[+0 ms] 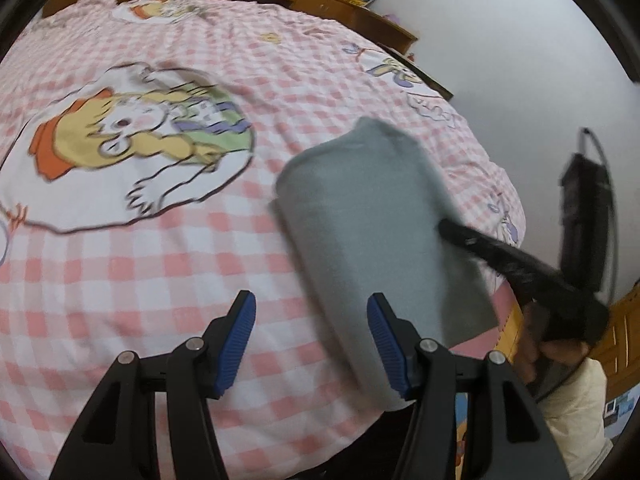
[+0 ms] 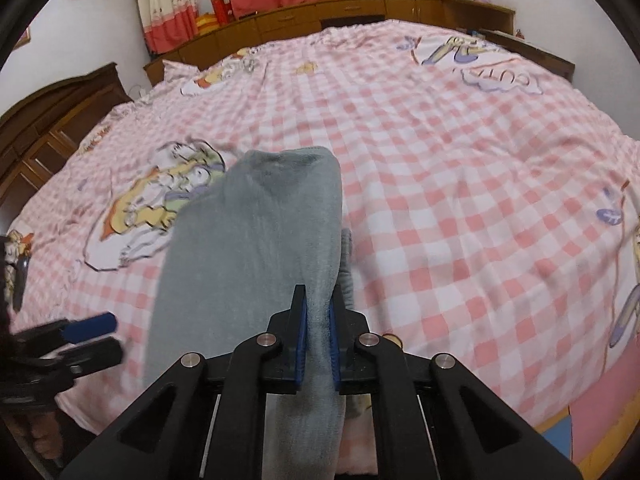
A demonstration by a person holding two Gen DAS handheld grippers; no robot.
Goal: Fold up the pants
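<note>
Right wrist view: right gripper (image 2: 319,312) pinches the grey pants (image 2: 256,240) near the bedspread (image 2: 460,200) edge; left gripper (image 1: 311,336) spread.

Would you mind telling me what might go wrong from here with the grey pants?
1. Only the right tool grips the grey pants, pinching one edge, so the folded bundle may sag open or slip out.
2. The left tool is open and holds nothing, leaving the near side unsupported.
3. The pants lie near the edge of the checked bedspread, so they might slide off.
</note>
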